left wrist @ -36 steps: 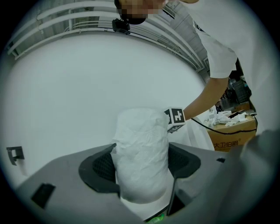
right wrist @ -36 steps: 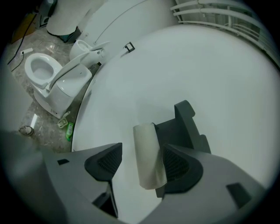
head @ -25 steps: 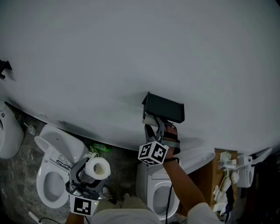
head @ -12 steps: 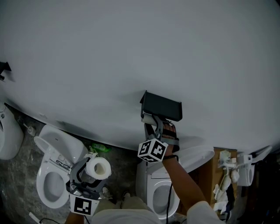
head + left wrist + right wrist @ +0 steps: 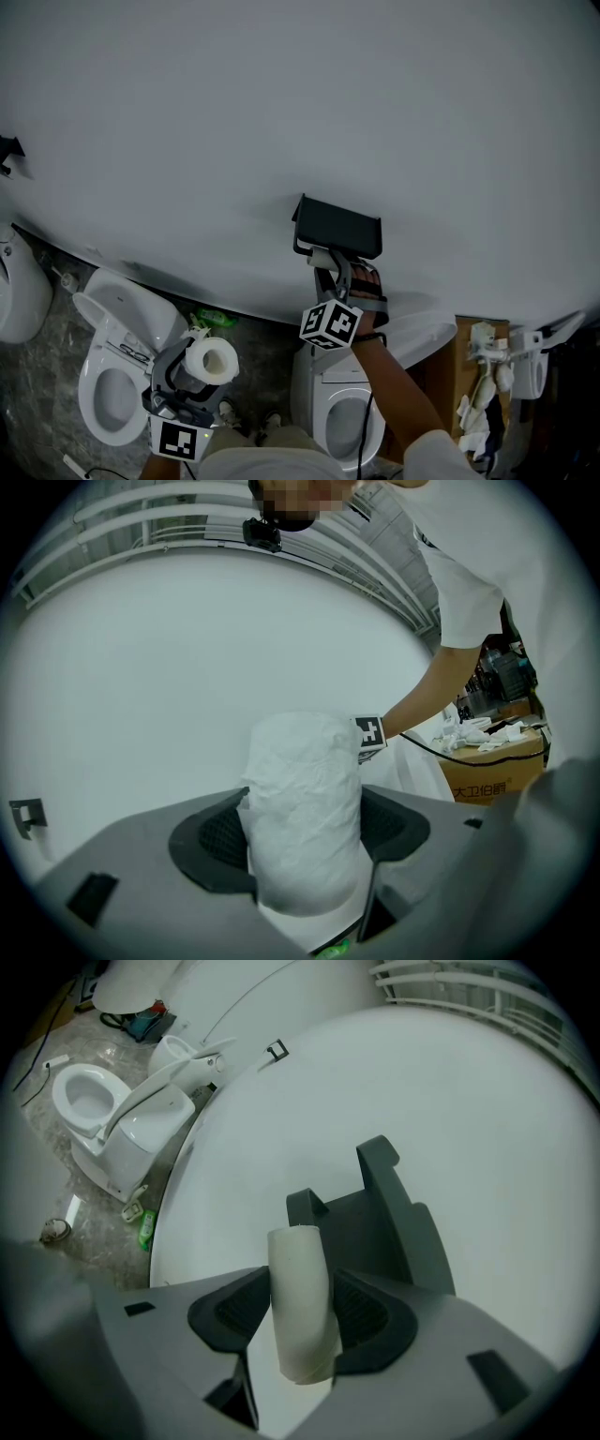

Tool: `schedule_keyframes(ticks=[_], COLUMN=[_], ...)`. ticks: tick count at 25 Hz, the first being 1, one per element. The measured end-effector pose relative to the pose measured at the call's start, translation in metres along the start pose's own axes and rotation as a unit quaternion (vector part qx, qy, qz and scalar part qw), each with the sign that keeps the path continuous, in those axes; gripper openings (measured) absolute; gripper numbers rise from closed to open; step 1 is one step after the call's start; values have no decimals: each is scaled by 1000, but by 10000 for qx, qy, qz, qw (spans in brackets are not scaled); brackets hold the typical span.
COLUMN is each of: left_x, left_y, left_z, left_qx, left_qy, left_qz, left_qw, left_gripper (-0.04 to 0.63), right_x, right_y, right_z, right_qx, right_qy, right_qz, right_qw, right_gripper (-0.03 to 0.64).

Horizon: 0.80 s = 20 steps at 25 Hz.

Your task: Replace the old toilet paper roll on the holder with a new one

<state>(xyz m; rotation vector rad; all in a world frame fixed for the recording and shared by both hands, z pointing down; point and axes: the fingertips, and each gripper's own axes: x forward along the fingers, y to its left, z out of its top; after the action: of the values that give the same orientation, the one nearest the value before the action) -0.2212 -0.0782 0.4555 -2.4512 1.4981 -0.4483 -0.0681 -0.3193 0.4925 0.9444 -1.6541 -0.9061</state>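
Right gripper (image 5: 330, 269) has just drawn its fingers in on the slim, pale, nearly spent toilet roll (image 5: 300, 1307). The black box-shaped wall holder (image 5: 339, 227) sits slightly further left than a second ago.
That spent roll is clamped just below the holder. Low at the left, left gripper (image 5: 187, 370) clasps the plump white new toilet paper roll (image 5: 211, 359).

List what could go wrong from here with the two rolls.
The right gripper, whose jaws have just been closing, pinches the thin old tube just under the holder; the tube may crush or slip out. The left gripper holds the new roll by soft paper near an open toilet; dropped, it might get soiled.
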Motion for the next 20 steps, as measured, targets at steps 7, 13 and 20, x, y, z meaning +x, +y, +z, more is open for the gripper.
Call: schedule_keyframes(ticks=[7, 13, 20], left_x=[3, 4, 7], left_y=[-7, -9, -10], left_z=[5, 10, 15], left_qx=[72, 147, 214], left_qy=[34, 49, 16], left_qz=[-8, -36, -72], left_qw=[10000, 9999, 9997], left_gripper=[327, 327, 327], right_x=[-1, -2, -4], right_y=[-3, -6, -9], right_z=[-17, -30, -48], right_qx=[-54, -51, 6], right_qy=[37, 114, 250], right_qz=[-75, -113, -136], right_qw=[10000, 9999, 9996], right_gripper=[206, 206, 206])
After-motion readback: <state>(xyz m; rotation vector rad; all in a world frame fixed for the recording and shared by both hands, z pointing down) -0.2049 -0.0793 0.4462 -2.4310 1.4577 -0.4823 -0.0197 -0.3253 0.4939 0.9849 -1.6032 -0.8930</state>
